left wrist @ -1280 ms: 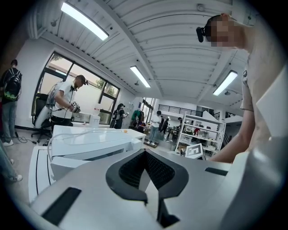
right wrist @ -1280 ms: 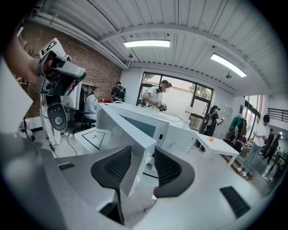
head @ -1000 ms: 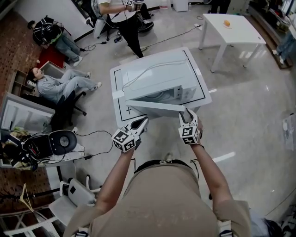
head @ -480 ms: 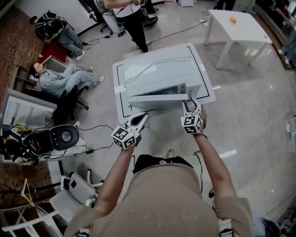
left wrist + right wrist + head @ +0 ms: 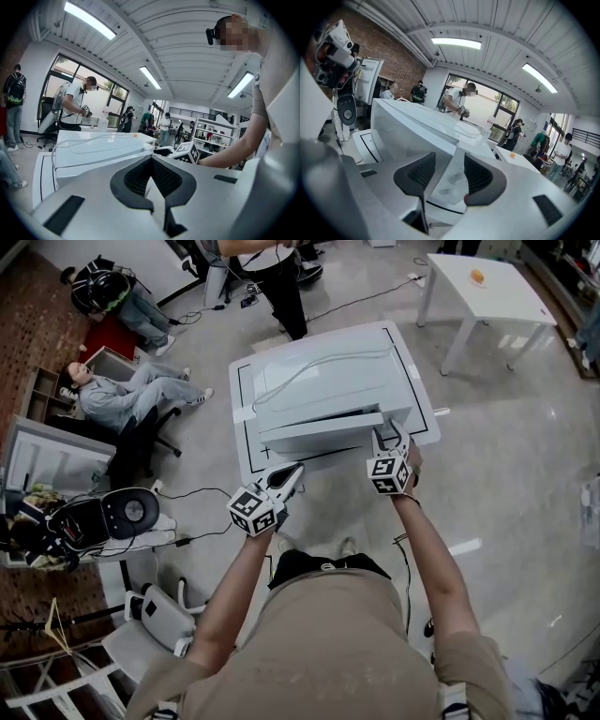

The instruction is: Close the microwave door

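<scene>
A white microwave (image 5: pixel 323 381) stands on a low white table (image 5: pixel 246 460). Its door (image 5: pixel 319 434) is swung in almost flush with the front. My right gripper (image 5: pixel 386 439) is at the door's right end. Its jaws are opening, and the door's edge (image 5: pixel 452 154) runs between the pads without being pressed. My right gripper (image 5: pixel 445 176) looks along the door face (image 5: pixel 408 131). My left gripper (image 5: pixel 292 472) hangs shut in front of the table's front edge, touching nothing. In the left gripper view, the left gripper (image 5: pixel 151 164) shows its pads meeting, with the microwave (image 5: pixel 93 150) beyond.
A white cable (image 5: pixel 309 374) lies on the microwave's top. A second white table (image 5: pixel 502 306) with a small orange thing stands at the back right. A person (image 5: pixel 272 268) stands behind the microwave, another sits at the left (image 5: pixel 122 395), and an office chair (image 5: pixel 122 517) is nearby.
The door has swung in from partly open to almost shut. My right gripper travelled forward with it and its jaws have widened. The left gripper has hardly moved.
</scene>
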Demonstrator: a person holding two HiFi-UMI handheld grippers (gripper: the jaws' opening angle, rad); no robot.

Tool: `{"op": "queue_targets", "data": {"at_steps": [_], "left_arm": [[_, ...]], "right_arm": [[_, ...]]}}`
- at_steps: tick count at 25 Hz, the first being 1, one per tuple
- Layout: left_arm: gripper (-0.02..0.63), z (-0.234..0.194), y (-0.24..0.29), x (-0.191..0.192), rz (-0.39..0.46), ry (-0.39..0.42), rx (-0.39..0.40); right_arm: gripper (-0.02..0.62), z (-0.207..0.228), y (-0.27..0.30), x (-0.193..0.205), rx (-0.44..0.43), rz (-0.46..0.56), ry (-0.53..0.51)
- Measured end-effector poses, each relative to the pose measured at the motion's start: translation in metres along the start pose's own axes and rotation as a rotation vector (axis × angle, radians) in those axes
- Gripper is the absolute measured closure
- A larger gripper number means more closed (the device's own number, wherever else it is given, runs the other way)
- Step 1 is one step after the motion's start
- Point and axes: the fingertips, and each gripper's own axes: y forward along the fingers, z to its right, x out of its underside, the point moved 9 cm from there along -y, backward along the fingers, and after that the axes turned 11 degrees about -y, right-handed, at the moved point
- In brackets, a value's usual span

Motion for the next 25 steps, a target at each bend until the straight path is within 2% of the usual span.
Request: {"op": "queue_targets", "data": {"at_steps": [8, 15, 22, 25], "left_arm": [[0.601, -0.001, 0.009, -0.003, -0.030, 0.011, 0.006], [0.601, -0.007, 0.011, -0.012, -0.028, 0.023, 0.001], [0.601, 0.000, 0.009, -0.020, -0.018, 0.036, 0.005], [0.601, 0.000, 0.004, -0.023, -0.010, 0.040, 0.000]], "right_arm": [[0.408, -0.002, 0.009, -0.006, 0.028, -0.012, -0.004], [0.408, -0.001, 0.017, -0.009, 0.038, -0.013, -0.011], [0.403, 0.002, 0.029, -0.017, 0.090, -0.058, -0.003], [0.403, 0.002, 0.029, -0.017, 0.079, -0.061, 0.006]]}}
